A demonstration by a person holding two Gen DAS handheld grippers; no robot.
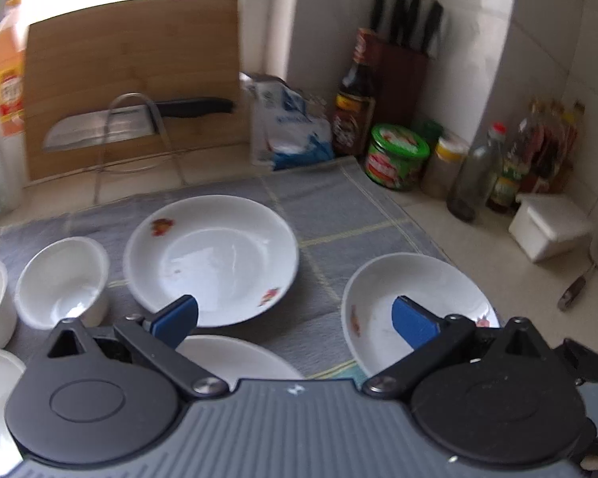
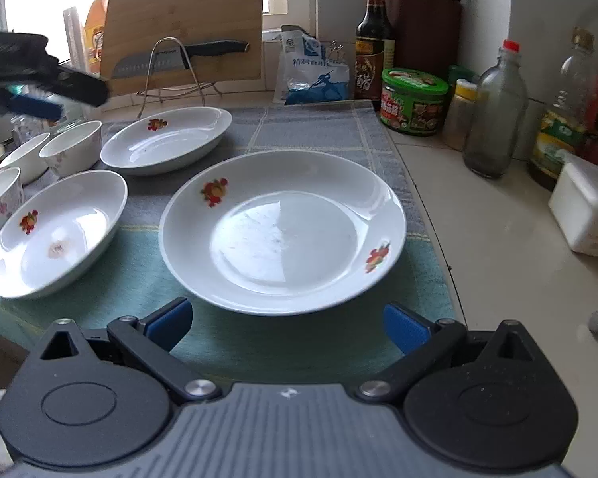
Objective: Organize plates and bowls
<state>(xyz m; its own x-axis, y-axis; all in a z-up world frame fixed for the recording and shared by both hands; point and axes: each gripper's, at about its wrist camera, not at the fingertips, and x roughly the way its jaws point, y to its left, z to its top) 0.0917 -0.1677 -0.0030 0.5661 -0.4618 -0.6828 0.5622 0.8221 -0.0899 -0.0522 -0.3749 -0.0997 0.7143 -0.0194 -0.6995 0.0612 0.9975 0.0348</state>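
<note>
Resting on a grey checked cloth (image 2: 319,127) over the surface, three white flowered plates (image 2: 283,231) lie apart beside small bowls (image 2: 73,147); the right claw (image 2: 287,326) and left claw (image 1: 295,318) both gape empty above them.

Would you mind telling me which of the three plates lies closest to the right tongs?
The large plate directly ahead of the open right tongs, nearest the condiment jars. The other two plates sit farther left, beside the bowls.

Each gripper (image 2: 287,324) — ribbed grey body, 2 black discs, silver screws — ends in blue pads (image 2: 404,330).
</note>
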